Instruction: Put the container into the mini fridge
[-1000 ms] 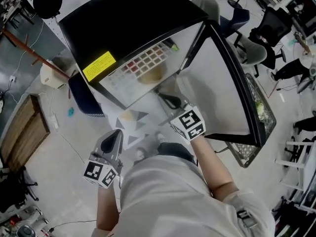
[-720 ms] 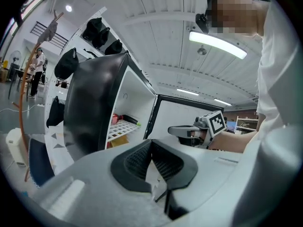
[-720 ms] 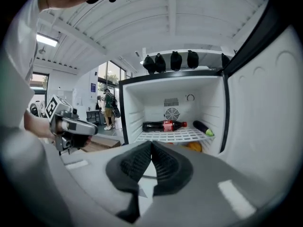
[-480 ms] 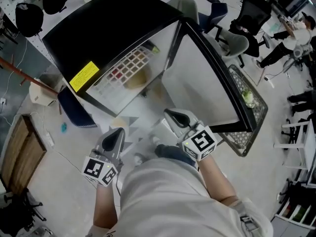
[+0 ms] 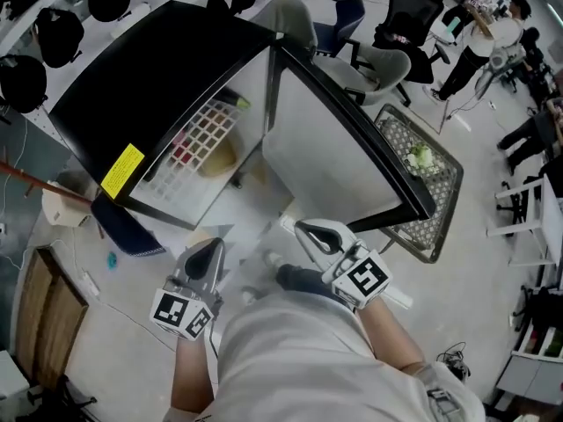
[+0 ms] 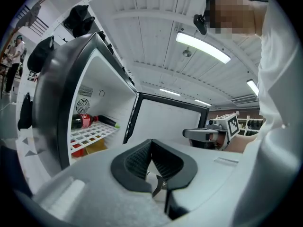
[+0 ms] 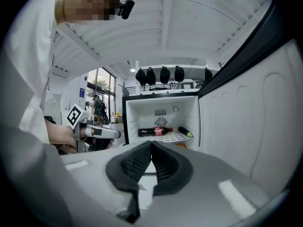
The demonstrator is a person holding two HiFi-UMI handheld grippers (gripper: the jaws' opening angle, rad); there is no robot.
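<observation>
Black mini fridge (image 5: 132, 77) gapes, white-lined door (image 5: 334, 148) swung wide; left tool (image 5: 211, 246), right tool (image 5: 308, 231) both clenched empty, held clear out front; yellowish container (image 5: 220, 156) apparently stowed under white wire shelf (image 5: 198, 134).

Mini fridge: black boxy mini fridge (image 5: 158, 69) with a white inside and a yellow sticker (image 5: 122, 170) on its top; upright, straight ahead of the left gripper (image 5: 209, 251) and the right gripper (image 5: 310, 232).
Door: black-framed door (image 5: 339, 148) with a white inner face, swung wide open, ahead of the right gripper and to its right.
Shelf: white wire shelf (image 5: 198, 134), level across the inside.
Container: yellowish-tan container (image 5: 218, 156), rounded, inside the mini fridge beneath the white wire shelf, well apart from both grippers; finer detail too small to tell.
</observation>
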